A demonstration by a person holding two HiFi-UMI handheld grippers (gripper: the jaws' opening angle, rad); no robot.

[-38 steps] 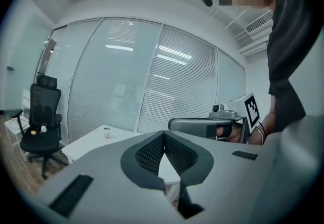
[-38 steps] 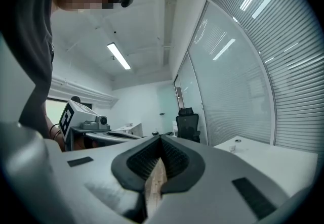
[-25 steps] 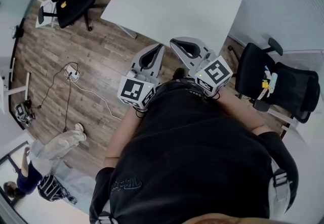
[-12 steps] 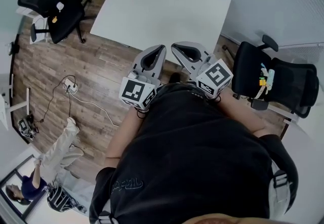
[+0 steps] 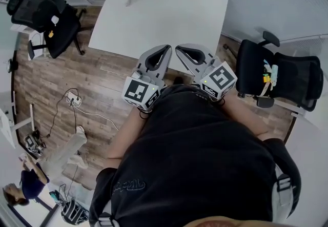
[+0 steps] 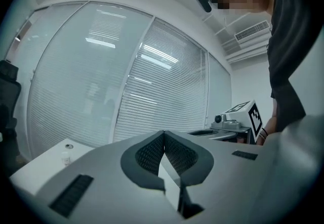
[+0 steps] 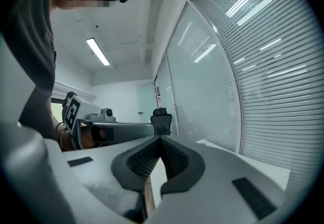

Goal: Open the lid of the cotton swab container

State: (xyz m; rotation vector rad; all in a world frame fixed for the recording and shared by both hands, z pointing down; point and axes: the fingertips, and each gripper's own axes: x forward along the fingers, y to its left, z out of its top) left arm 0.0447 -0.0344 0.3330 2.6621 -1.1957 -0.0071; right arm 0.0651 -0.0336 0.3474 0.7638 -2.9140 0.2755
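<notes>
Left tool (image 5: 165, 49) and right tool (image 5: 180, 49) are both closed tight, nothing in either.
They're side by side by the white counter's (image 5: 174, 16) near edge, and the little swab container (image 5: 128, 1) sits well apart at the far end.

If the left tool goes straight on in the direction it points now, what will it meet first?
Probably nothing close. The left tool, shut and empty, points level above the white table, so its line seems to end at the glass wall with blinds. Depth is hard to judge.
</notes>
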